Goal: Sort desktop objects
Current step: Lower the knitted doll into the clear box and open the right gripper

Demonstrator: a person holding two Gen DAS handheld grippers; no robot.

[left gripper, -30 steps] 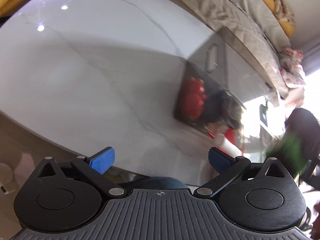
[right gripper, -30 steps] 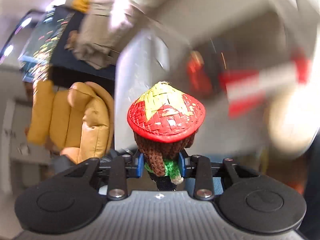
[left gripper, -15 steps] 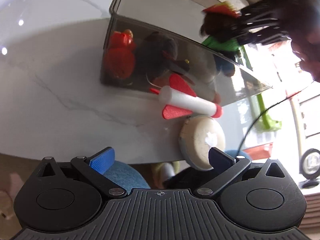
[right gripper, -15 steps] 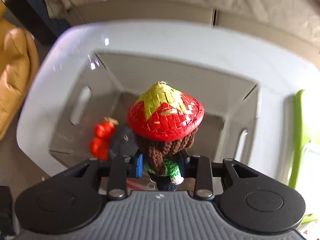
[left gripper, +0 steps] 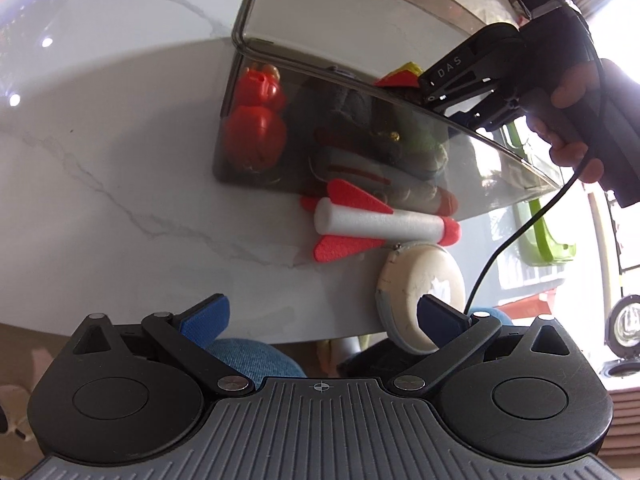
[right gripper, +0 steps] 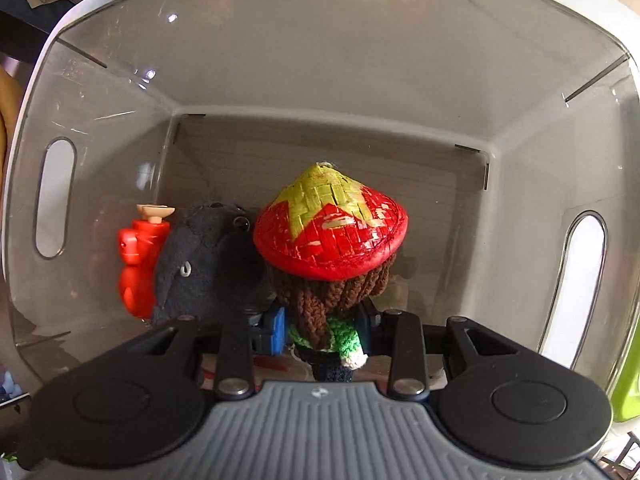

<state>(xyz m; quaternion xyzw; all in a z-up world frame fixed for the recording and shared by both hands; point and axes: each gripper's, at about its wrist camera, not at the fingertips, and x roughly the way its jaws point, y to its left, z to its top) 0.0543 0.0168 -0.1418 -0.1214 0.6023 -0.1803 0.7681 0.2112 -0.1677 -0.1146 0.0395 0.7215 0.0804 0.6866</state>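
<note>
My right gripper [right gripper: 324, 330] is shut on a crocheted doll [right gripper: 332, 248] with a red and yellow straw hat and holds it inside the clear grey bin [right gripper: 320, 80]. A red toy [right gripper: 138, 264] and a dark grey plush [right gripper: 196, 268] lie in the bin's left part. In the left wrist view the bin [left gripper: 360, 36] stands on the white marble table [left gripper: 100, 140], with a foam rocket [left gripper: 376, 224] and a round cream pouch [left gripper: 420, 292] in front of it. My left gripper [left gripper: 320, 316] is open and empty at the table's near edge. The right gripper [left gripper: 472, 92] reaches over the bin.
A green container [left gripper: 548, 236] stands beyond the bin on the right. A cable [left gripper: 520, 232] hangs from the right gripper. A blue cushion [left gripper: 248, 356] shows below the table edge.
The right gripper has carried the doll from above the bin down into it. The left gripper has swung right, then moved a little closer to the rocket and pouch, still open.
</note>
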